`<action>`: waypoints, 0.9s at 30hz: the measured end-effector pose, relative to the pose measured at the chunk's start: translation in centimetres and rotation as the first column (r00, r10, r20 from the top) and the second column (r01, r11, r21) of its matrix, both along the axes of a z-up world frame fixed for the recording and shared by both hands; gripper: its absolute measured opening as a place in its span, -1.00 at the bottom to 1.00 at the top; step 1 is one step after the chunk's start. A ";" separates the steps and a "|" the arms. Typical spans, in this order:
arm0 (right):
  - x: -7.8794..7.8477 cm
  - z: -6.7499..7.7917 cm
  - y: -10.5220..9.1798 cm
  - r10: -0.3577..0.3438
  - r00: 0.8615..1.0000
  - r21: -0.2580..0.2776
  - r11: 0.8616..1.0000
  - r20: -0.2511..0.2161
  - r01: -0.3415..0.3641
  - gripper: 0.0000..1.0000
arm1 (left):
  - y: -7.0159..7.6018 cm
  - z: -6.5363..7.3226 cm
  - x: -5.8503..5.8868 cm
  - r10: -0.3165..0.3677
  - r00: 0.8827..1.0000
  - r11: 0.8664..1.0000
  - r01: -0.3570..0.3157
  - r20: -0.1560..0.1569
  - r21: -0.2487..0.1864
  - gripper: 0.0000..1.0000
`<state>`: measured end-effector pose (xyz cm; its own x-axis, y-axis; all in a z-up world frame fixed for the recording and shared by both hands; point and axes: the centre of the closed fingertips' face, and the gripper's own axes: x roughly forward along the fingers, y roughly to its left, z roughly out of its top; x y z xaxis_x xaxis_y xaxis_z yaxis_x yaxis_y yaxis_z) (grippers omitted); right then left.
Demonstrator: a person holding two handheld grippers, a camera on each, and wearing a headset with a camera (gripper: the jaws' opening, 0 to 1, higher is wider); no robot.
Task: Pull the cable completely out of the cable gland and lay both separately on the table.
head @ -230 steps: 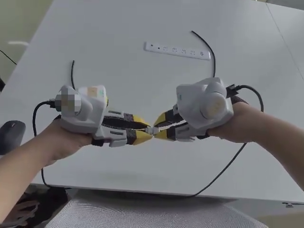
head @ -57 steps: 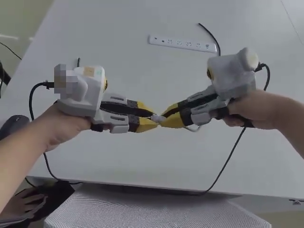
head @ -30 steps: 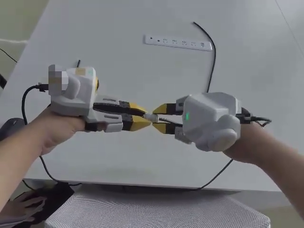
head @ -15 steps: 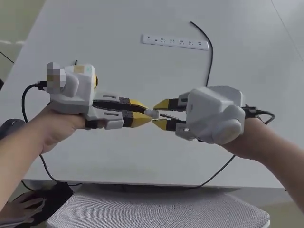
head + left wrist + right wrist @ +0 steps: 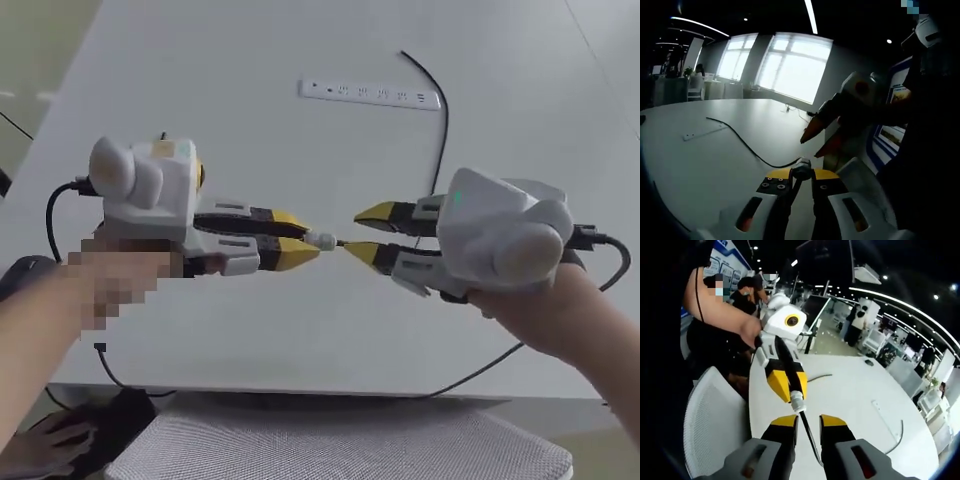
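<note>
**worktop** [image 5: 300,150]: white, stretching under and beyond both hand-held grippers. it is not yet carrying either task item.

**chair** [image 5: 330,445]: white mesh, showing below the hand-held grippers at the worktop's near edge.

**left hand-held gripper** [image 5: 310,241]: jaws are pinching the cable gland at their tips and holding it up off the worktop. the tips are pointing at the other hand-held gripper.

**right hand-held gripper** [image 5: 360,230]: facing the left one tip to tip, just apart from it. its jaws are standing narrowly apart and clamping nothing.

**power strip** [image 5: 370,94]: lying on the worktop well beyond both hand-held grippers.

**cable** [image 5: 810,435]: thin and black, coming out of the gland on the side facing the right hand-held gripper and running between that gripper's jaws. in the head view it is passing at the lower jaw tip, touching or just beside, cannot tell which. its far end is hidden.

**cable gland** [image 5: 322,240]: small and pale, sitting between the two hand-held grippers in the left one's tips.

**progress, as judged:**
- the cable is not yet clear of the gland, so the pull is at most under way.
- left to do: the right hand-held gripper clamping the cable and drawing it fully out.
- after that, the cable and the gland are each going down apart on the worktop.
</note>
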<state>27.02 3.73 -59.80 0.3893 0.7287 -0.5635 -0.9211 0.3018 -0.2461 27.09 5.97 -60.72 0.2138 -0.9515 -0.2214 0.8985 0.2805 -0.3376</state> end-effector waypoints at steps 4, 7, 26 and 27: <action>0.1 -1.1 -0.6 -0.043 0.999 -0.031 0.999 0.004 0.044 -0.75 | 0.0 0.2 0.0 0.004 1.000 1.000 -0.004 0.002 -0.001 -0.70; 0.5 -1.3 -0.7 -0.084 0.996 -0.044 0.995 0.031 0.085 -0.78 | 0.0 0.2 -0.1 0.004 1.000 1.000 -0.004 0.005 0.003 -0.70; 0.8 -1.2 0.7 -0.039 0.992 -0.107 0.993 0.121 0.052 -0.98 | -0.7 1.0 0.2 0.011 1.000 1.000 -0.011 0.008 -0.014 -0.70; 0.8 -1.2 0.7 -0.041 0.992 -0.106 0.993 0.121 0.054 -0.98 | -0.7 1.1 0.2 0.010 1.000 1.000 -0.010 0.009 -0.013 -0.70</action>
